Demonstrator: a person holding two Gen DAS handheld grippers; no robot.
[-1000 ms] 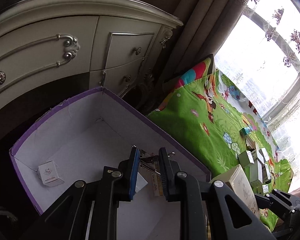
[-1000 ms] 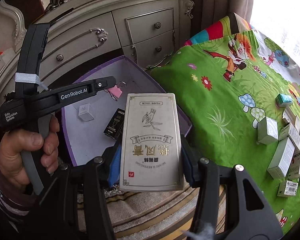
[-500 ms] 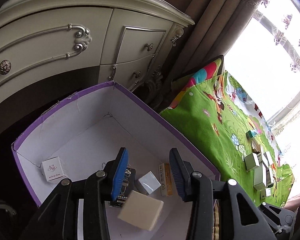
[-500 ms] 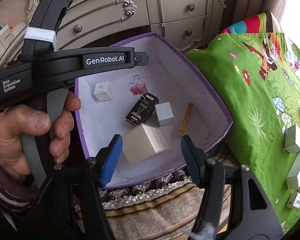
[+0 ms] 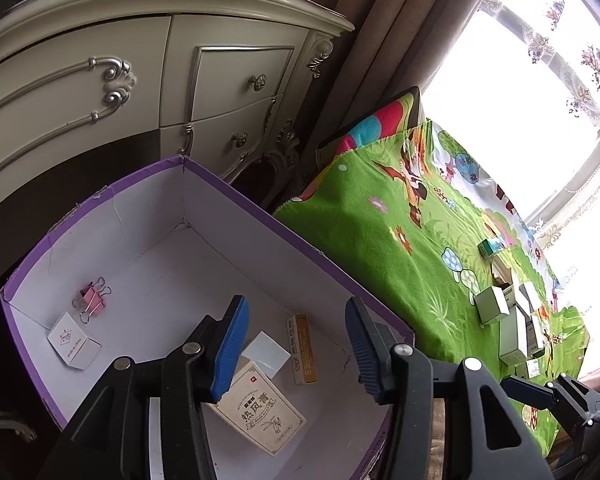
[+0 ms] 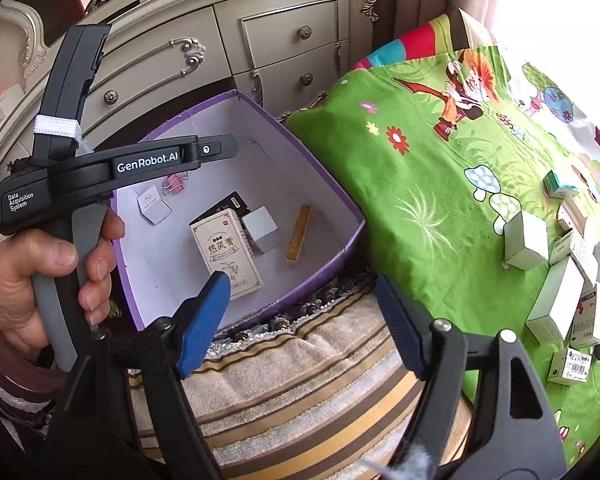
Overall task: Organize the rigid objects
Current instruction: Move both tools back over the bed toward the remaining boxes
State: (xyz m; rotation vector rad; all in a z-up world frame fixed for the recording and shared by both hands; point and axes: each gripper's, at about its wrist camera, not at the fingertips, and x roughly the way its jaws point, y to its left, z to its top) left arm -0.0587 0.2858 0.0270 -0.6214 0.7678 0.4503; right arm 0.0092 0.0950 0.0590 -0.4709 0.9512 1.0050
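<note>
My left gripper [image 5: 296, 303] hangs over the purple box [image 5: 260, 216], its jaws opening with nothing between them. Inside the box lie a cream box with Chinese lettering [image 5: 260, 416], a pink binder clip [image 5: 92, 300], a small white box [image 5: 74, 346], a grey cube [image 5: 266, 354] and a slim yellow box [image 5: 302, 348]. My right gripper [image 6: 300, 284] is over the box's near rim [image 6: 324, 272], jaws opening and empty. The cream box [image 6: 228, 252] lies flat past its left fingertip, on a black box [image 6: 232, 202].
A hand [image 6: 40, 272] holds the left gripper's handle at the left of the right wrist view. Several small boxes [image 6: 528, 240] lie on the green cartoon cloth [image 6: 420, 160] to the right. A cream dresser [image 5: 140, 80] stands behind, with a striped cushion [image 6: 300, 380] in front.
The cream box left my right gripper and now lies in the purple box. The pink clip left my left gripper and rests in the far-left corner. Both pairs of jaws have widened.
</note>
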